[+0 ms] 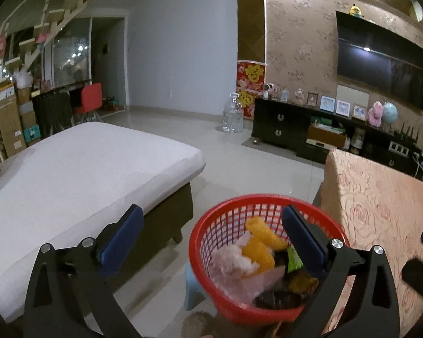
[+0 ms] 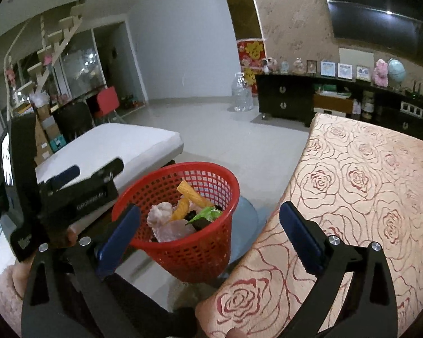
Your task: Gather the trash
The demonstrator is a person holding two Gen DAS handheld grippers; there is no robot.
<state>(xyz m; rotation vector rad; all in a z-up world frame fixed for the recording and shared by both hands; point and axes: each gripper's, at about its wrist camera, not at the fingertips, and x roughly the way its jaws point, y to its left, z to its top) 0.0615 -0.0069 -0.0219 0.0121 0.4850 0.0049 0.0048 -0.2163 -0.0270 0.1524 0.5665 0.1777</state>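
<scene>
Both grippers gape wide and empty, the left gripper point(image 1: 211, 231) hanging right over the red basket point(image 1: 200, 231) of trash on its stool, the right gripper point(image 2: 210, 222) just beside it at the rose-patterned worktop point(image 2: 366, 197).

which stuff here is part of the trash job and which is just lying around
Part of the job:
red basket
trash in it: yellow wrappers, green wrapper, crumpled tissue
left gripper and right gripper, both open and empty

Just lying about:
white ottoman
rose-patterned table
blue stool
water jug
TV cabinet
red chair
</scene>
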